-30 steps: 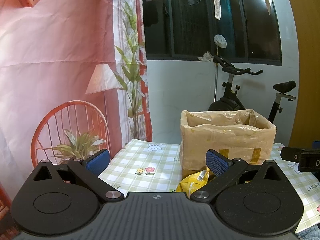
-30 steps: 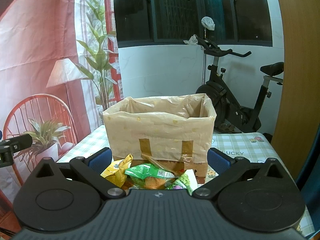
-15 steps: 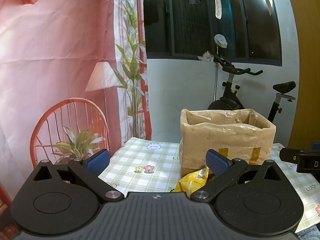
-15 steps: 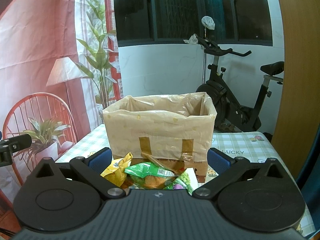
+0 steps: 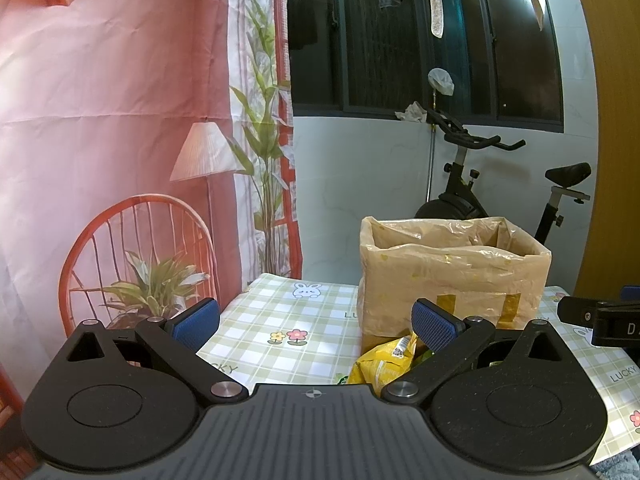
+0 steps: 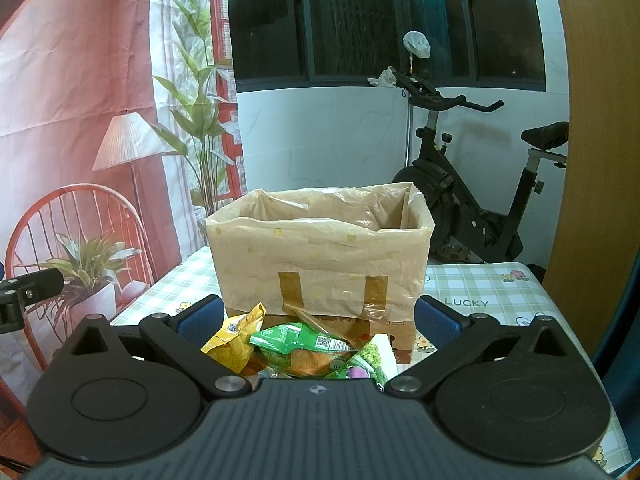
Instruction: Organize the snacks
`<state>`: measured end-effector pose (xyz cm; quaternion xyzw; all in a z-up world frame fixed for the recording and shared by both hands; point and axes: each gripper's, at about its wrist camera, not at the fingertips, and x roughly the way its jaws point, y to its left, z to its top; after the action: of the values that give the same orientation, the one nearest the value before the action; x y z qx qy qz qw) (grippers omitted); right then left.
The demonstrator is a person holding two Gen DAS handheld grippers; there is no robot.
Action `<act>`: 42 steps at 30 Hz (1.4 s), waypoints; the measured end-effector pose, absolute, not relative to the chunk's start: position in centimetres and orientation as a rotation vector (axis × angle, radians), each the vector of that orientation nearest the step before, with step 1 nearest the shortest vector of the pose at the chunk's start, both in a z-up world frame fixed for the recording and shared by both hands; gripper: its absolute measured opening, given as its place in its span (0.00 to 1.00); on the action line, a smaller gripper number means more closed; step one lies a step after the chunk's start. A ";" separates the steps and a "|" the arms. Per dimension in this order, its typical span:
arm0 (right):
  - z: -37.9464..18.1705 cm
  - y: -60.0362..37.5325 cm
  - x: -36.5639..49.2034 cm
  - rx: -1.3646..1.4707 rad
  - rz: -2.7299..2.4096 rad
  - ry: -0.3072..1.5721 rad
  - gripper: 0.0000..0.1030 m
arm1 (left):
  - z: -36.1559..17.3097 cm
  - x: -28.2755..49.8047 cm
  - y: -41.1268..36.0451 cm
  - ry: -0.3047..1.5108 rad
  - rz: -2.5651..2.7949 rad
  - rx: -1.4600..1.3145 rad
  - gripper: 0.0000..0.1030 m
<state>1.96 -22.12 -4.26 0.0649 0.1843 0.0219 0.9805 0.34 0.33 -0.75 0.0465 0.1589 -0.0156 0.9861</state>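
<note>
Crinkled foil snack packets sit in a loose pile at lower centre of the right wrist view: a yellow packet [image 6: 234,342], a green packet [image 6: 302,340] and a smaller green-and-purple packet [image 6: 366,362], all touching one another on the checked bench [image 6: 484,300]. The pile lies just in front of the plastic-lined cardboard box [image 6: 320,264], which stands upright and open-topped at frame centre.

Compared with the views half a second and one second back, nothing has moved: packets, box and both camera poses match almost exactly. No packet appears to be in the box; its floor is hidden.

The right tongs [image 6: 320,320] are spread wide, empty, above the pile. The left tongs [image 5: 314,320] are likewise spread and empty, aimed at bare bench left of the box, the yellow packet [image 5: 384,362] near their right pad.

Judgement: sorting has not begun. The first pick remains pending.
</note>
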 end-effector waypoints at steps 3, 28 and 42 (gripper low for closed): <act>-4.3 -22.1 2.0 0.131 0.044 0.371 1.00 | -0.8 0.3 0.3 0.320 -0.031 0.093 1.00; -6.5 -22.9 4.1 0.131 0.124 0.312 1.00 | -2.0 2.9 1.1 0.307 -0.045 0.069 1.00; -12.0 -24.6 6.5 0.128 0.098 0.347 1.00 | -8.4 7.6 1.1 0.394 -0.090 -0.016 0.99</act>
<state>6.51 -24.55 -11.99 0.0634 0.1725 0.0489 0.9818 7.60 1.14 -8.42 -0.0080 0.1956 -0.0445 0.9796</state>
